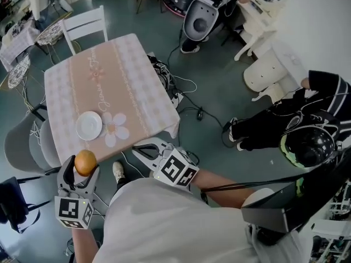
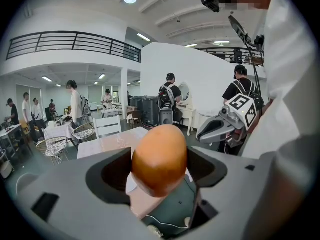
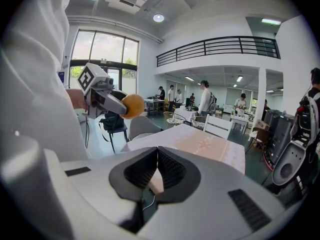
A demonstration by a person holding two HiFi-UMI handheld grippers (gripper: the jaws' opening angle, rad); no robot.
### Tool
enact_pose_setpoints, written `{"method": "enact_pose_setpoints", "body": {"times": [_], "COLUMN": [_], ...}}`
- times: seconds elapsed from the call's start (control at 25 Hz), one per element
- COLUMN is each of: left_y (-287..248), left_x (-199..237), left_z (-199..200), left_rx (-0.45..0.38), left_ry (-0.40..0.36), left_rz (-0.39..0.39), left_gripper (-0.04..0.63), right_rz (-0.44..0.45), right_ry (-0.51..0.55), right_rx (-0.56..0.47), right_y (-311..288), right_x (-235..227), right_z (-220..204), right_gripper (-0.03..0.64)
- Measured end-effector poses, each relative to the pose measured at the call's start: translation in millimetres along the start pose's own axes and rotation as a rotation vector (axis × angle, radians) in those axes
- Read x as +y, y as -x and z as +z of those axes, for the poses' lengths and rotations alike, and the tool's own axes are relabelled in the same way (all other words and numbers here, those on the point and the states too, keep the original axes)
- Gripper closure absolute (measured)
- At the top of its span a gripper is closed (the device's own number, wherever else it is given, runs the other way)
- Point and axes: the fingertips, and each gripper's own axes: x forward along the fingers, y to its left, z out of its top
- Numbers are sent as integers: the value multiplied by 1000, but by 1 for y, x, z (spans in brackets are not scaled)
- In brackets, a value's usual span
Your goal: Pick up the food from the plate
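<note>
the right gripper (image 3: 158, 151) has its jaws pressed together with nothing between them. past them stands a pink table (image 3: 200, 141), a white chair (image 3: 218, 126) at its far side. at upper left the left gripper (image 3: 121, 106) clamps a round orange food (image 3: 133, 105), clear of the table.

left gripper (image 1: 83, 171) pointing forward and tilting slightly down, jaws clamping a round orange food (image 1: 85, 162), right gripper (image 1: 140, 150) angling leftward beside it, jaws pressing together, gripping nothing

pink-clothed table (image 1: 131, 86), white chair (image 1: 85, 25) at its far end, cables (image 1: 187, 83) on floor (image 1: 225, 75)
</note>
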Motion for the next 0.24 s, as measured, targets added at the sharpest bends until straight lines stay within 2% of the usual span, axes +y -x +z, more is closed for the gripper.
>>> {"method": "enact_pose_setpoints", "body": {"times": [0.24], "left_y": [-7], "left_x": [16], "left_z": [-4], "left_rx": [14], "left_ry": [0], "left_rz": [-2], "left_gripper": [236], "right_rz": [1], "right_ry": [1], "right_rx": [4], "right_y": [-12], "right_x": [-2], "right_z": [5], "right_gripper": [604]}}
